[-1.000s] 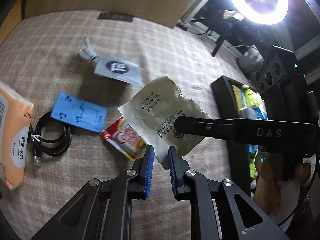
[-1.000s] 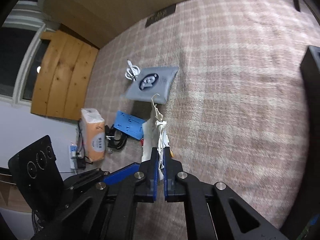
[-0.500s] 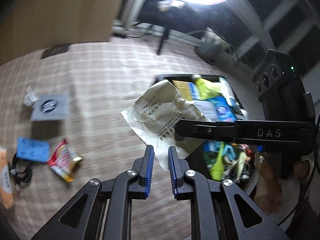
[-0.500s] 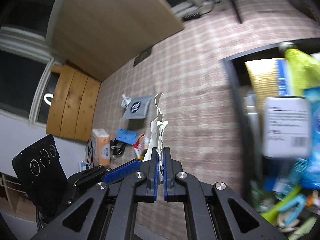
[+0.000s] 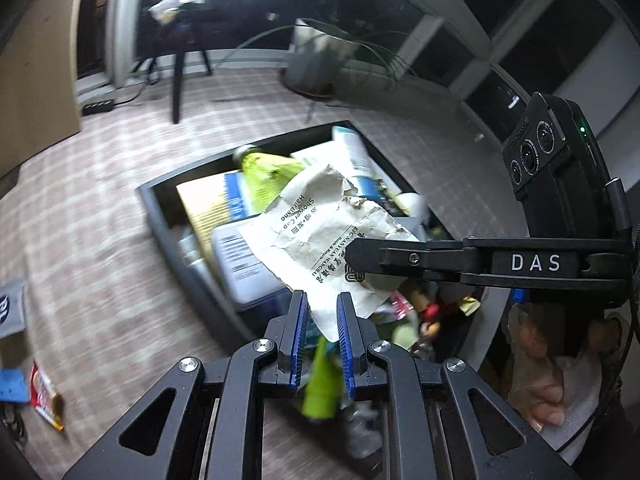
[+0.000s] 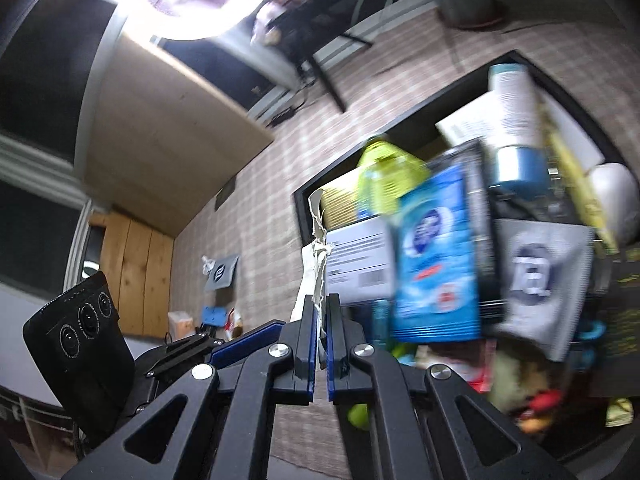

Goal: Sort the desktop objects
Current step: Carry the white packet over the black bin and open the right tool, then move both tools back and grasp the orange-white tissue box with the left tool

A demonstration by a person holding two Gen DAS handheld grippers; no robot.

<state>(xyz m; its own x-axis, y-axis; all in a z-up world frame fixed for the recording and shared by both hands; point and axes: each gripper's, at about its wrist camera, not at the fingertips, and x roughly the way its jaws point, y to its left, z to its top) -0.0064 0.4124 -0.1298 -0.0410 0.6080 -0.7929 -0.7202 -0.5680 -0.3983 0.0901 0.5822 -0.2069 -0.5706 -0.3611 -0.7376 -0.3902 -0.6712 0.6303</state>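
Note:
A crumpled white shower cap packet (image 5: 320, 232) hangs in the air over a black bin (image 5: 160, 208) crammed with several items. My right gripper (image 6: 319, 312) is shut on the packet (image 6: 318, 248), seen edge-on there. In the left wrist view it reaches in from the right as a black bar, the right gripper (image 5: 352, 256), pinching the packet's right edge. My left gripper (image 5: 322, 304) is nearly shut, with only a slim gap. The packet's lower corner hangs just past its tips, and no pad visibly presses on it. A hand (image 5: 536, 380) holds the right gripper's handle.
On the checked cloth to the left lie a grey pouch (image 5: 10, 308), a red snack packet (image 5: 46, 396) and a blue card (image 5: 12, 384). An orange tissue pack (image 6: 180, 322) lies farther back. A potted plant (image 5: 316, 60) and a light stand (image 5: 176, 72) stand beyond the bin.
Both grippers have swung together from the scattered items on the cloth to above the black bin, carrying the packet. The jaws look the same as before.

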